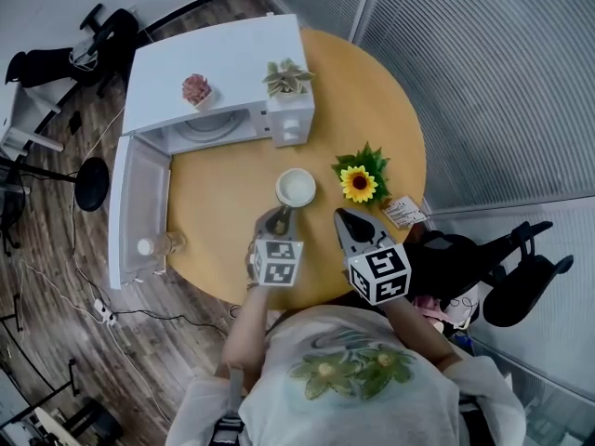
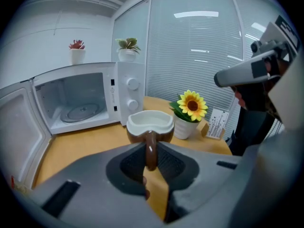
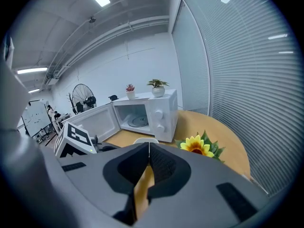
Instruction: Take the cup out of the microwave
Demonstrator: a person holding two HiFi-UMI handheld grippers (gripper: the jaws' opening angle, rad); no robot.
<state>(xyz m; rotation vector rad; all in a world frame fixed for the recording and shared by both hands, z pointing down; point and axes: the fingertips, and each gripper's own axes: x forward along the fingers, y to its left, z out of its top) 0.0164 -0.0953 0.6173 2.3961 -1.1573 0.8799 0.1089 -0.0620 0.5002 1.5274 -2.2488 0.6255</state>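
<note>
Over the round table (image 1: 214, 203) in the head view, I count one cup (image 1: 296, 188), already outside the one microwave (image 1: 218, 68) with its door open. Two small potted plants (image 1: 196, 89) sit on the microwave and one sunflower pot (image 1: 360, 182) stands beside the cup. In the left gripper view, my left gripper (image 2: 151, 145) is clamped on the cup's handle (image 2: 151, 152), so I judge this the set-down step: settle it, then loosen. In the right gripper view, my right gripper (image 3: 144, 148) has its jaws pressed together on nothing.

Right gripper (image 3: 148, 145) jaws together — empty; microwave (image 3: 164, 113) door open
</note>
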